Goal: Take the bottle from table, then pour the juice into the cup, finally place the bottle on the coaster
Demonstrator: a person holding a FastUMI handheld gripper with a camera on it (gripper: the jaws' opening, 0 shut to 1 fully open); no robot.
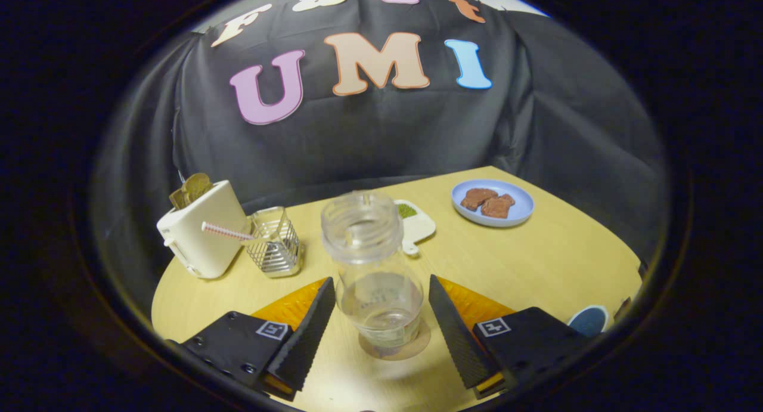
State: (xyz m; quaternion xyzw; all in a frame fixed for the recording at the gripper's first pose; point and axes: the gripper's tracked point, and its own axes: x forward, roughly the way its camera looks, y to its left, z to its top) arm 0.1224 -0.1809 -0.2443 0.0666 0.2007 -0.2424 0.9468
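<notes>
The wooden bench (pixel 536 263) carries everything. The clear, uncapped bottle (pixel 372 269) stands upright on a round coaster (pixel 417 346), a little liquid at its bottom. The gripper (pixel 381 331) is spread wide, one finger on each side of the bottle, neither touching it. Left of the bottle and beyond it sits a cream toaster (pixel 205 230) with toast in its slot, and a wire basket (pixel 274 242) beside that. Right of the bottle and farther back, a blue plate (pixel 518 212) holds brown pieces. Just behind the bottle lies a small white dish (pixel 420 224).
</notes>
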